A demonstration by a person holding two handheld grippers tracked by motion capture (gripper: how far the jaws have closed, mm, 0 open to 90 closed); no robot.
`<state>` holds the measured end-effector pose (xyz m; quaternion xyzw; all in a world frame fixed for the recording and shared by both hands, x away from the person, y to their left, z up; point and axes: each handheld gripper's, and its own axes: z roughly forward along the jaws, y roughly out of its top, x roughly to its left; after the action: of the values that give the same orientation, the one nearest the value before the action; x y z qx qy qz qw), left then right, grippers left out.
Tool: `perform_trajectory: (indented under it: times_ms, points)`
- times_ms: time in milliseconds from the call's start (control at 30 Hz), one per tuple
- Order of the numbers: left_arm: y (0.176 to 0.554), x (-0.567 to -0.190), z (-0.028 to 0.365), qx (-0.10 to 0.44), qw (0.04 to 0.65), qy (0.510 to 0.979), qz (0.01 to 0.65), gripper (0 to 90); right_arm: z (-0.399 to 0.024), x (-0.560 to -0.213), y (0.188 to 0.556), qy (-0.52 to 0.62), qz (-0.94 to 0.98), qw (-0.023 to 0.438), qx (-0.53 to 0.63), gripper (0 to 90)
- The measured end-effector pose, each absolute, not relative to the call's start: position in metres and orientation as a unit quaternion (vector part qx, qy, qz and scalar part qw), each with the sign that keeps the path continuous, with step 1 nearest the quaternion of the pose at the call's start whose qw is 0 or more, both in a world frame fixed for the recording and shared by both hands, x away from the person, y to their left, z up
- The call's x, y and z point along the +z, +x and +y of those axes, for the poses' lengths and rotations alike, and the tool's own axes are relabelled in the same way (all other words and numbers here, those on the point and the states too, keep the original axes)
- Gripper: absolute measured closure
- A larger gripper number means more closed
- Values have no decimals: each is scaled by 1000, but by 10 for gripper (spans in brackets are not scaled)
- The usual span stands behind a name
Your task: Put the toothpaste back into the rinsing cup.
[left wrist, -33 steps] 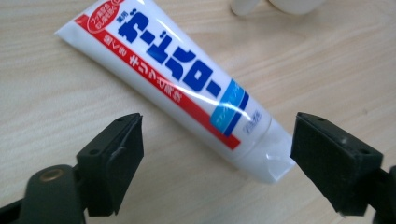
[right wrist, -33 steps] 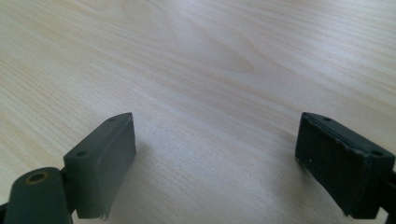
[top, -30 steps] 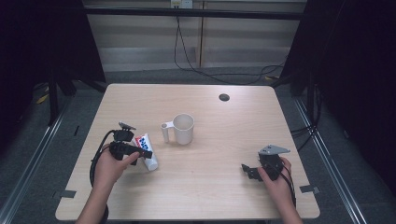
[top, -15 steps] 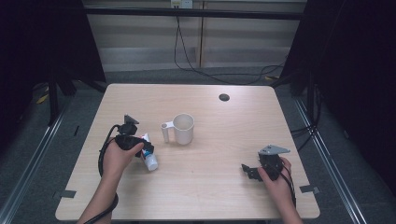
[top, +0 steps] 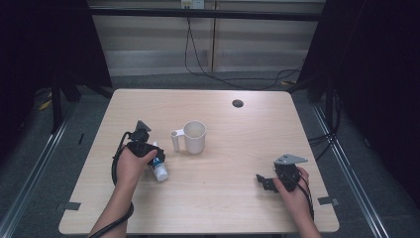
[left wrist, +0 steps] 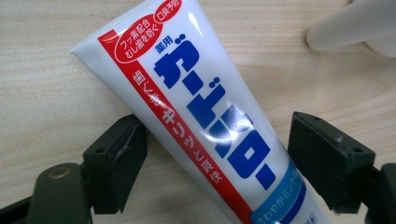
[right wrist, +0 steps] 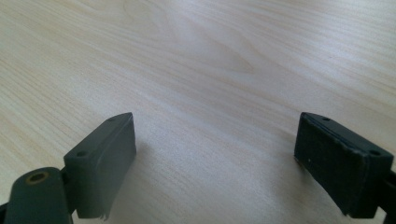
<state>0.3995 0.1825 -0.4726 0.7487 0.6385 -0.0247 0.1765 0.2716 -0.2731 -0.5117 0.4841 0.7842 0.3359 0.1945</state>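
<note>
A white toothpaste tube point(left wrist: 201, 116) with red and blue print lies flat on the wooden table point(top: 233, 208); its cap end point(top: 160, 173) sticks out below my left hand. My left gripper point(top: 153, 157) points down over the tube and straddles it. Its jaws have just been closing a little, and the tube lies between the pads point(left wrist: 116, 163), close to both, with no squeeze showing. A white mug point(top: 194, 137) stands upright to the right of the tube, handle toward it. My right gripper point(top: 261, 181) rests open at the table's front right, with bare wood between its fingers point(right wrist: 102, 163).
The mug's blurred white handle point(left wrist: 355, 28) sits near the top right of the left gripper view. A dark round cable hole point(top: 237, 103) is at the table's far side. Cables trail from both grippers toward the front edge.
My left hand has moved right and slightly down, so the gripper now sits over the tube instead of beside it. The right hand has not moved.
</note>
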Motion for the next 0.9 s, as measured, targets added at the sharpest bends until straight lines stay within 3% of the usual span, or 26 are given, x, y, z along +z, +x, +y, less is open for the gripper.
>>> perform_trajectory:
  times_ms: [267, 500, 900]
  points:
    - [403, -472, 172, -9, 140, 744, 653, 223, -273, -512, 271, 484, 784, 193, 337, 123]
    - [402, -470, 167, -1, 124, 745, 656, 304, -273, -512, 272, 483, 785, 193, 338, 123]
    - [402, -466, 165, -15, 128, 755, 643, 589, -273, -512, 272, 482, 785, 193, 338, 122]
